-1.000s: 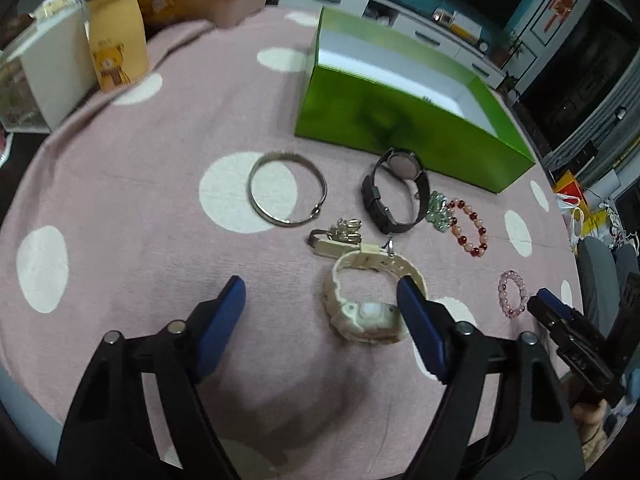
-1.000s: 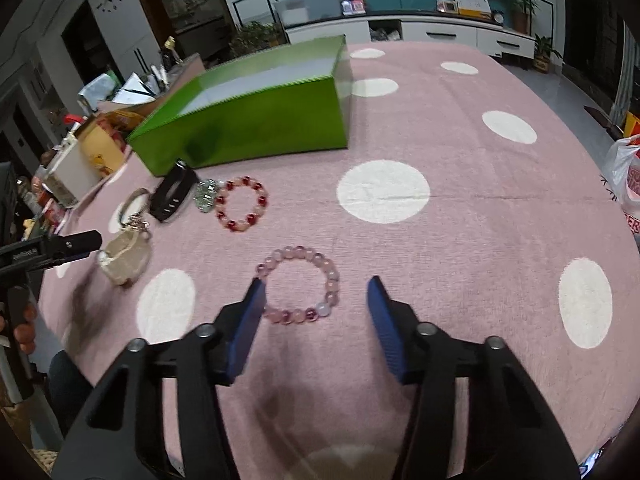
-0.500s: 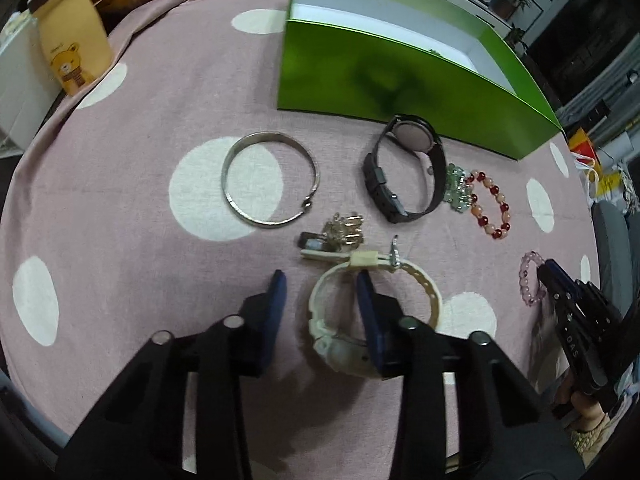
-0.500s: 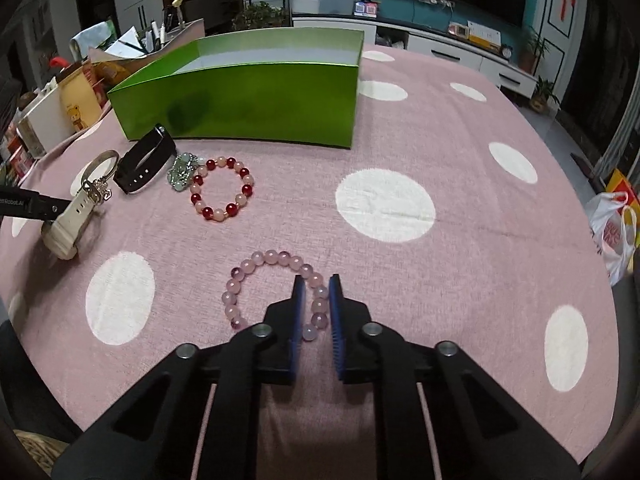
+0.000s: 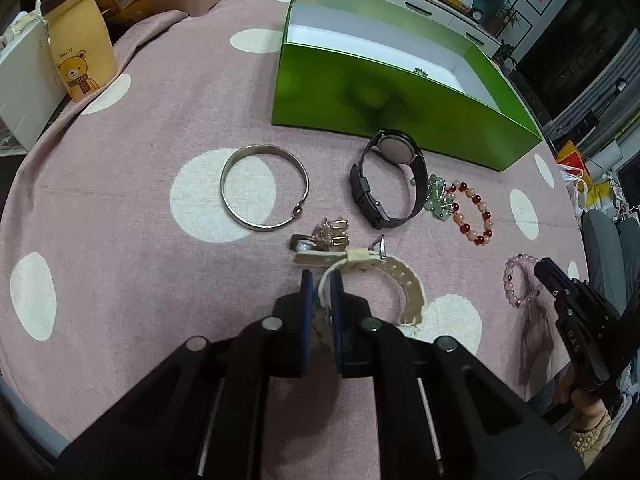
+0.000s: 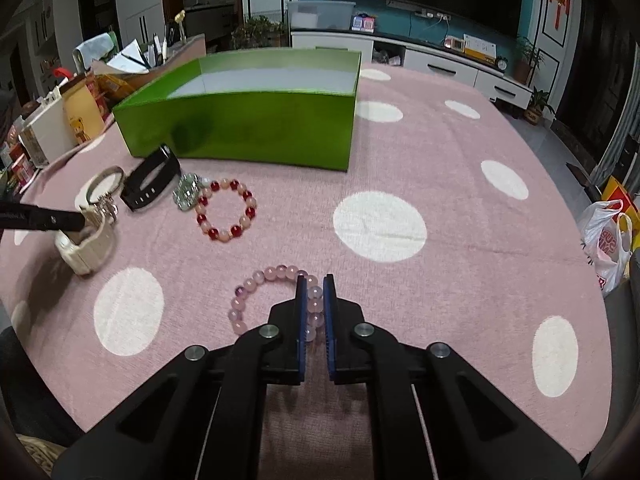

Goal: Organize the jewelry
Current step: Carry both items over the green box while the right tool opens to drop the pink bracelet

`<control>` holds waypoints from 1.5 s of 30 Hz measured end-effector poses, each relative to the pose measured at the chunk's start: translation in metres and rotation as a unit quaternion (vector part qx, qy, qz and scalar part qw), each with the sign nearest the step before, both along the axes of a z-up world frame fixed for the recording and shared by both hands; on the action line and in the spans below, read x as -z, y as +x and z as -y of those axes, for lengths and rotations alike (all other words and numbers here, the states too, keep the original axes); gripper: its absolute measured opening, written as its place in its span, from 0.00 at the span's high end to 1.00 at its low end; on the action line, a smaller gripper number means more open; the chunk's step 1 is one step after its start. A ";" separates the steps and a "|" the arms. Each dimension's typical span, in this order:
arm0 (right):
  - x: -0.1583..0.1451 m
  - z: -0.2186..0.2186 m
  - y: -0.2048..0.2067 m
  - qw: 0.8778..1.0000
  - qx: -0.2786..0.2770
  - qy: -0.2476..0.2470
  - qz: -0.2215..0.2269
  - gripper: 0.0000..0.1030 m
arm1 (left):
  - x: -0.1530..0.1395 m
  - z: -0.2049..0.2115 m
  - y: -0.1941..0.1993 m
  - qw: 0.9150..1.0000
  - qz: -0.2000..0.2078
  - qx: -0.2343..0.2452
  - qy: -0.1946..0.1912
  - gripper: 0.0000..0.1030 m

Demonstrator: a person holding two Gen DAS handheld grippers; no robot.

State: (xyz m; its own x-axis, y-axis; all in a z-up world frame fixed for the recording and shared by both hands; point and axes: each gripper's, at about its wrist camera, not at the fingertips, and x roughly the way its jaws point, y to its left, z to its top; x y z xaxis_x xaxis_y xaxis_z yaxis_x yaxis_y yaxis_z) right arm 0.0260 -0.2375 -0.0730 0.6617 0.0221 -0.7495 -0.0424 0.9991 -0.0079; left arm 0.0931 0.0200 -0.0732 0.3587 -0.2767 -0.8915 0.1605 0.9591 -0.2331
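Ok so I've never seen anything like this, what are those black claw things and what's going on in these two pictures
They are two hand-held grippers, each carried by a person, not a robot. Each has a camera looking forward along its two blue-padded fingers, so you get one picture per hand.

In the left-hand view, the left gripper is shut on the strap of a cream watch. In the right-hand view, the right gripper is shut on a pink bead bracelet.

On the pink polka-dot tablecloth also lie a silver bangle, a black watch, a red and peach bead bracelet and an open green box.
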 end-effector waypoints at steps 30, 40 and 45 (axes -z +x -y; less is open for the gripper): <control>-0.088 0.000 0.016 0.992 -0.013 0.010 0.122 0.93 | -0.083 -0.005 0.005 0.991 0.131 0.007 -0.028 0.92; -0.120 0.002 0.060 0.987 -0.038 0.041 0.153 0.93 | -0.115 0.010 0.052 0.984 0.172 0.007 -0.039 0.92; -0.121 0.005 0.092 0.986 -0.056 0.074 0.141 0.93 | -0.122 0.022 0.081 0.983 0.181 0.011 -0.033 0.92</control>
State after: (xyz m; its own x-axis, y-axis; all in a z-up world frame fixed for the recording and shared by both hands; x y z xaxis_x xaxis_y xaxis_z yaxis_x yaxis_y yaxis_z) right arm 0.1175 -0.2427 0.0481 0.8308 0.2020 -0.5186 -0.1689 0.9794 0.1109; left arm 0.1737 -0.0024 0.0487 0.6424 -0.3402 -0.6868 0.2644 0.9394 -0.2181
